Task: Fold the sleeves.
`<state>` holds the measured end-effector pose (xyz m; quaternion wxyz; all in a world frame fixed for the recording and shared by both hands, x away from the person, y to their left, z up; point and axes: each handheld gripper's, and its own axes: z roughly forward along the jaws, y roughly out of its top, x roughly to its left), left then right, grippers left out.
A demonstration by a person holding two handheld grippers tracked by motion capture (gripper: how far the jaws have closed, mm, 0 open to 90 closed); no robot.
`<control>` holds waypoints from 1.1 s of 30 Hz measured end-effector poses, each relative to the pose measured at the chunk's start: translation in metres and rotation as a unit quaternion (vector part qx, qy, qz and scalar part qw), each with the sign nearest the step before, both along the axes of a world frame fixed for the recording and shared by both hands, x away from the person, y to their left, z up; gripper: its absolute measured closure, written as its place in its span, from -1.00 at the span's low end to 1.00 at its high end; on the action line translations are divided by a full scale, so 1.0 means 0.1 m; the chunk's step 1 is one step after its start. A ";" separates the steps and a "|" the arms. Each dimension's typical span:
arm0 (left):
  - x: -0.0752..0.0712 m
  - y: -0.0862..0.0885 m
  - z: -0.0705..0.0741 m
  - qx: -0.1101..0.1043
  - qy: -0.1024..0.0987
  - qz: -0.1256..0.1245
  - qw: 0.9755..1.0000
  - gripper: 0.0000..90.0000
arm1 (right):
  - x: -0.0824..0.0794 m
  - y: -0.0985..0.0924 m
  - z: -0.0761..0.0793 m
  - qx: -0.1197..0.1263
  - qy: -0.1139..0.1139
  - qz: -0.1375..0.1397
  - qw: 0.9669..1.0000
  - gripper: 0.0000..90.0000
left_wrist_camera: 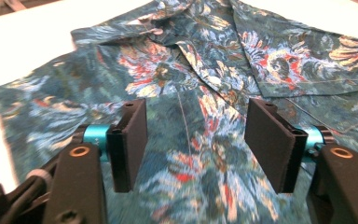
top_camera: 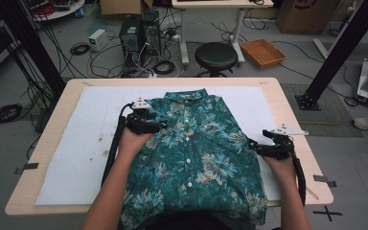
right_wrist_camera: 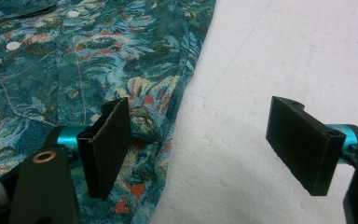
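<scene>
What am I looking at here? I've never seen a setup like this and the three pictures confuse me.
A person sits at a table and holds a hand tool with two black jaws in each hand. The high view looks down from above: the left gripper is over the shirt's left shoulder area, and the right gripper is at the shirt's right edge. The other two pictures come from small cameras riding on those tools, looking along their jaws. On the table lies a white foam sheet, and on it a teal flowered button-up shirt, front up, sleeves folded in. Nothing is held: the left gripper's jaws stand apart above the cloth, and the right gripper's jaws are open across the shirt's edge and the foam.
</scene>
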<state>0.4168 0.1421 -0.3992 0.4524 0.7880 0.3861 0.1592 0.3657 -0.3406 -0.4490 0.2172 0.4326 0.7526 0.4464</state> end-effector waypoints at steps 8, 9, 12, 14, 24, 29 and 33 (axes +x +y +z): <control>-0.22 0.22 -0.01 -0.017 -0.018 0.001 1.000 -0.26 | 0.01 0.00 0.00 0.002 0.002 0.005 1.000 -0.50; -0.25 0.24 -0.02 -0.019 -0.015 0.004 1.000 -0.27 | 0.01 -0.01 0.00 0.004 0.003 0.004 1.000 -0.50; -0.37 0.29 -0.06 -0.044 -0.015 -0.022 0.999 -0.31 | 0.00 -0.01 0.00 0.009 0.005 0.009 1.000 -0.50; -0.44 0.32 -0.11 -0.051 -0.012 -0.041 0.998 -0.32 | 0.00 0.00 0.00 0.004 0.001 0.014 1.000 -0.51; -0.42 0.51 -0.21 -0.048 -0.015 -0.009 0.999 -0.37 | 0.01 -0.02 0.00 0.011 0.006 0.009 1.000 -0.51; -0.45 0.55 -0.24 -0.057 -0.026 -0.001 0.998 -0.43 | 0.01 -0.03 0.00 0.018 0.006 0.013 1.000 -0.51; -0.41 0.46 -0.32 -0.039 -0.013 -0.005 0.999 -0.45 | -0.01 -0.06 0.01 0.032 0.000 0.021 0.999 -0.52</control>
